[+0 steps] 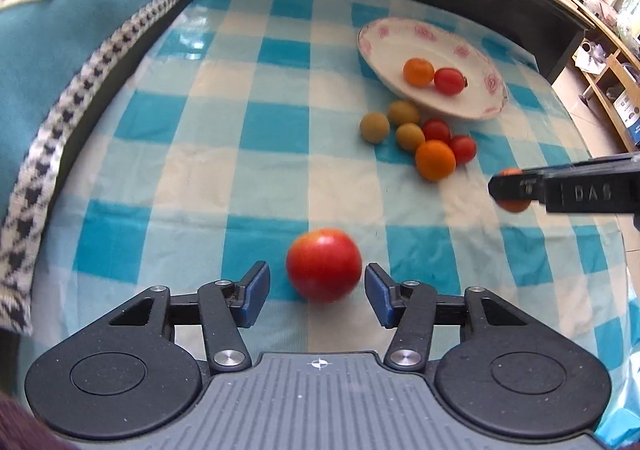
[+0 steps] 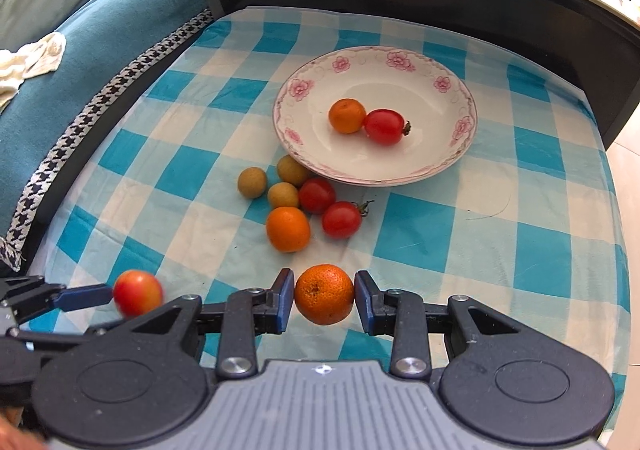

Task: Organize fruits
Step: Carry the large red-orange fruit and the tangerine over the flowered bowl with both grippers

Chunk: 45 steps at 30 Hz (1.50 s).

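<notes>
Orange mandarin (image 2: 324,294) sits gripped between right gripper's (image 2: 324,300) jaws.

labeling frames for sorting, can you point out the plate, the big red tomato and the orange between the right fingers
plate (image 2: 460,97), right wrist view, on its bare floral rim.
big red tomato (image 1: 324,264), left wrist view, middle of its skin.
orange (image 2: 324,294), right wrist view, centre of its peel.
</notes>
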Each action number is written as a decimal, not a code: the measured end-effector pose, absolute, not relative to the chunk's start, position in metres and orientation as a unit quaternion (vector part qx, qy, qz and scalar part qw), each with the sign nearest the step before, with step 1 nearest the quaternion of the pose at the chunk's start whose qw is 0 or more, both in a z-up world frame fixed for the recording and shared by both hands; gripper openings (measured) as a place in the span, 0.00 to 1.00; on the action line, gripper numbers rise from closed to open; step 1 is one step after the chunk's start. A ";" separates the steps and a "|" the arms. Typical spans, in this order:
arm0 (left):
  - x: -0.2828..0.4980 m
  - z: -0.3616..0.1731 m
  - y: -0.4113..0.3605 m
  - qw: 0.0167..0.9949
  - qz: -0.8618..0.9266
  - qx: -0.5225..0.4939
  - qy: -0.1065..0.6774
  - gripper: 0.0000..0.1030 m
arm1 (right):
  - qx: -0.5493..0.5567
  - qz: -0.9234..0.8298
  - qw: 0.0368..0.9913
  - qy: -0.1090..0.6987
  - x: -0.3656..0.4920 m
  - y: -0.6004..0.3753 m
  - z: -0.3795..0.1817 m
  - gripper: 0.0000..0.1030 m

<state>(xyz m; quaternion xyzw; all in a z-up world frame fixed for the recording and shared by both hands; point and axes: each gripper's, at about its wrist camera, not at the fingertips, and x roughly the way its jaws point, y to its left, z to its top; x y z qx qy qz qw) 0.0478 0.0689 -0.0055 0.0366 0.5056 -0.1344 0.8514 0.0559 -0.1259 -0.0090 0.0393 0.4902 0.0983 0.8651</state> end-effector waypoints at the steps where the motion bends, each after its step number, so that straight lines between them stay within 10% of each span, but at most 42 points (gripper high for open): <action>1: 0.052 -0.005 0.065 0.852 -0.138 0.038 0.503 0.60 | 0.037 0.100 0.865 0.490 0.056 -0.125 -0.009 0.33; 20: 0.032 -0.010 0.047 0.838 -0.185 0.068 0.510 0.68 | 0.047 0.090 0.864 0.492 0.057 -0.134 -0.012 0.34; 28: 0.035 -0.022 0.046 0.833 -0.171 0.066 0.521 0.50 | 0.042 0.090 0.865 0.492 0.055 -0.134 -0.011 0.33; 45: 0.050 -0.004 0.030 0.848 -0.189 0.055 0.492 0.49 | 0.048 0.085 0.871 0.481 0.057 -0.139 -0.007 0.34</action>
